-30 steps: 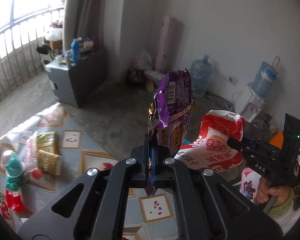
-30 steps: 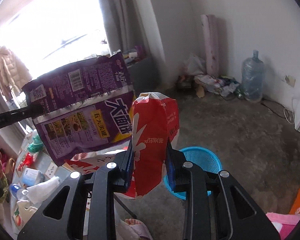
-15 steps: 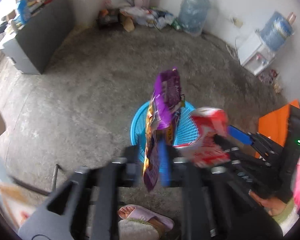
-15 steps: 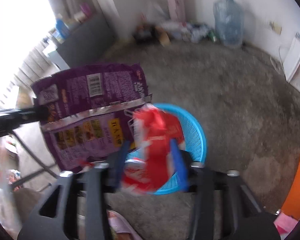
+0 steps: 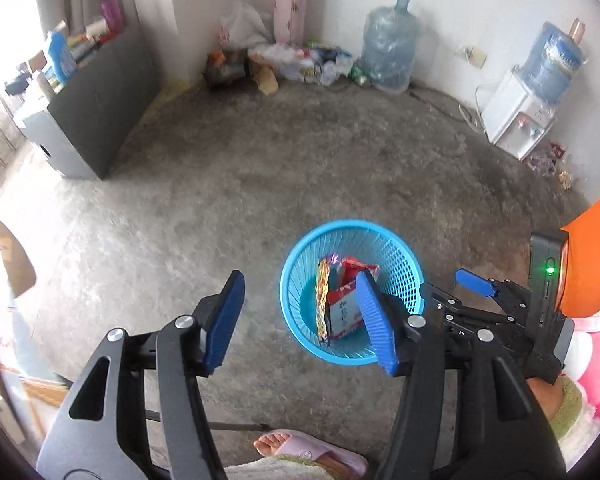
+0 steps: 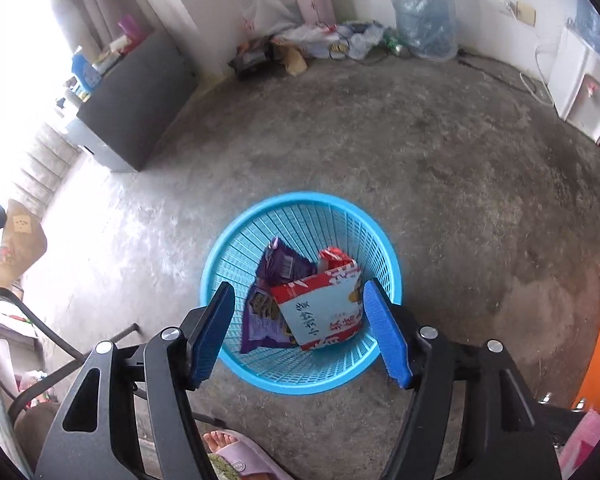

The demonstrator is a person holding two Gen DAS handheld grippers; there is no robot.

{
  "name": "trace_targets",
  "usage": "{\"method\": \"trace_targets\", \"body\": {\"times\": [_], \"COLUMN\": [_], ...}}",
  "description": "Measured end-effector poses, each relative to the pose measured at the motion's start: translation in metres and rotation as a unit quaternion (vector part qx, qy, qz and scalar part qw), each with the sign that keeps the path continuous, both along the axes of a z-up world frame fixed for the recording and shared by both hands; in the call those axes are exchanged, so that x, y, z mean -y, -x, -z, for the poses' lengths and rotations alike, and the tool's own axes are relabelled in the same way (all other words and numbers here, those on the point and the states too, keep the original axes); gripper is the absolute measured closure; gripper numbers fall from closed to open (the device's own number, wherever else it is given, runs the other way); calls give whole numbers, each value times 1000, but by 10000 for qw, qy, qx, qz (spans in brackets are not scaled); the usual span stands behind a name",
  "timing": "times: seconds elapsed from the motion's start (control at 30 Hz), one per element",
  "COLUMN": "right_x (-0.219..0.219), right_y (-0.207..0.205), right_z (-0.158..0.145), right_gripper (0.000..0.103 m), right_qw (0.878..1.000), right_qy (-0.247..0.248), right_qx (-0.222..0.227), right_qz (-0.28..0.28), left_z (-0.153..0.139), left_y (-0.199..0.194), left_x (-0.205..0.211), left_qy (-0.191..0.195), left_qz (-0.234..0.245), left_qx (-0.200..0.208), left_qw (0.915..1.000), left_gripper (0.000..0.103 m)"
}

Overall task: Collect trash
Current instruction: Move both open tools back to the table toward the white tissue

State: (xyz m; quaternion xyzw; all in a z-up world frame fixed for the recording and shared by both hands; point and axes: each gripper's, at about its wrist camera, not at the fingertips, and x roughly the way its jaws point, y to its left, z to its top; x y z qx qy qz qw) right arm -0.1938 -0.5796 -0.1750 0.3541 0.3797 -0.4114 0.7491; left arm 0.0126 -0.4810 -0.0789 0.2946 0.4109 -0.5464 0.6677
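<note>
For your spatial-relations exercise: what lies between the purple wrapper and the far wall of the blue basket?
Nothing: in the right wrist view, only bare basket mesh shows beyond the purple wrapper.

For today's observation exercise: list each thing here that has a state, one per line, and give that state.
Left gripper: jaws opening, nothing between them.
Right gripper: jaws opening, nothing between them.
Blue plastic mesh basket: upright, holding two packets.
Purple snack packet: inside basket.
Red-and-white snack packet: inside basket.
</note>
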Motion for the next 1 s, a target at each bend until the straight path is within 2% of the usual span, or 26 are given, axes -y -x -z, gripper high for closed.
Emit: {"method": "trace_targets", "body": {"times": [0.1, 0.3, 0.43, 0.6, 0.7, 0.8, 0.9, 1.0], "right_x": [-15, -59, -102, -160, -196, -227, -258, -290], "right_y": [-6, -27, -38, -51, -58, -62, -71, -86], "right_z": [-29, -100, -143, -184, -205, -220, -230, -237], "right_gripper": [37, 21, 9, 6, 6, 6, 6, 6], "right_qw": [9995, 9924, 9840, 9678, 9520, 9338, 9127, 8937], "right_qy": [266, 1095, 1523, 1933, 2303, 2491, 2427, 2376], "right_qx": [93, 369, 695, 982, 1050, 1311, 1696, 1844], "right_qz": [-136, -415, -606, -1275, -1721, -2210, -2816, -3328], "left_z": [-26, -95, -136, -174, -189, -197, -200, -196], "left_y": [-6, -19, -28, -34, -40, -44, -44, -40], "left_x": [-16, -84, -147, -239, -300, -363, -416, -463], "left_qy": [278, 1011, 1300, 1597, 1757, 1858, 1899, 1907], "left_qz": [-63, -217, -436, -929, -1487, -2222, -2806, -3242], "left_qx": [86, 216, 332, 629, 659, 791, 817, 880], "left_qw": [9996, 9944, 9900, 9808, 9709, 9539, 9373, 9224], "left_gripper": [45, 40, 40, 36, 36, 35, 36, 36]}}
